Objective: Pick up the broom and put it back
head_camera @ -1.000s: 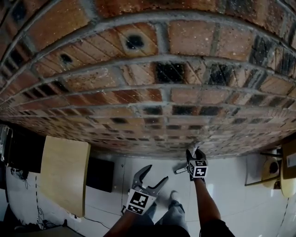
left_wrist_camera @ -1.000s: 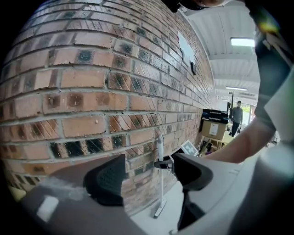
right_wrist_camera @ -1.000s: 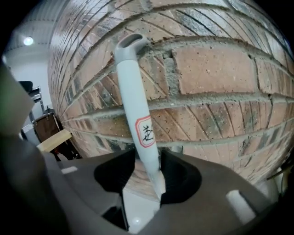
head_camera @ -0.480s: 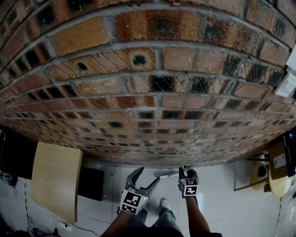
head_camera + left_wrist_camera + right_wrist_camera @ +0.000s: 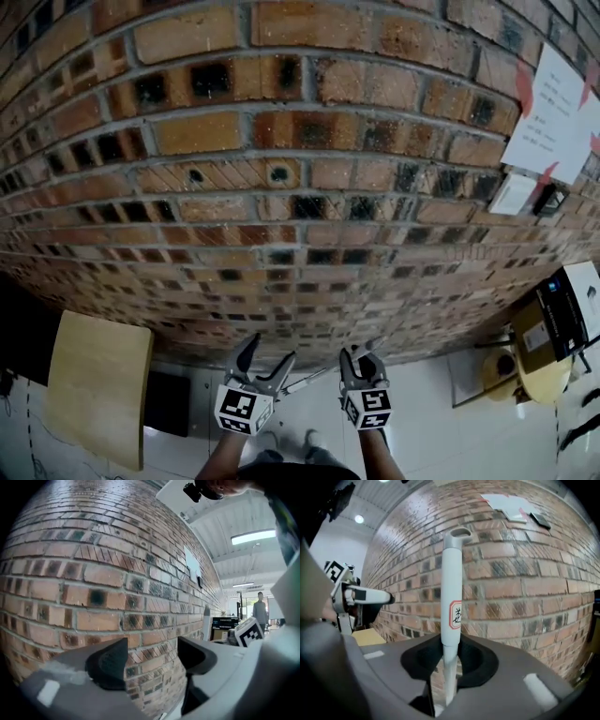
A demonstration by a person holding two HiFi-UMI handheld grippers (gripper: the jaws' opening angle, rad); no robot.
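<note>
Our right gripper's [image 5: 449, 660] jaws, just closing, now clamp the slim white plastic broom handle [image 5: 451, 588], upright before the red-brown brick wall [image 5: 525, 588]. Our left gripper's [image 5: 150, 660] jaws stand apart, empty. Both grippers sit higher against the wall than a second ago.

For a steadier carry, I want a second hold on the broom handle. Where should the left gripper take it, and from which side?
Probably the bare handle below the right gripper, approached from its left, open jaws across it. It is a thin, straight rod slanting down toward the left gripper.
</note>
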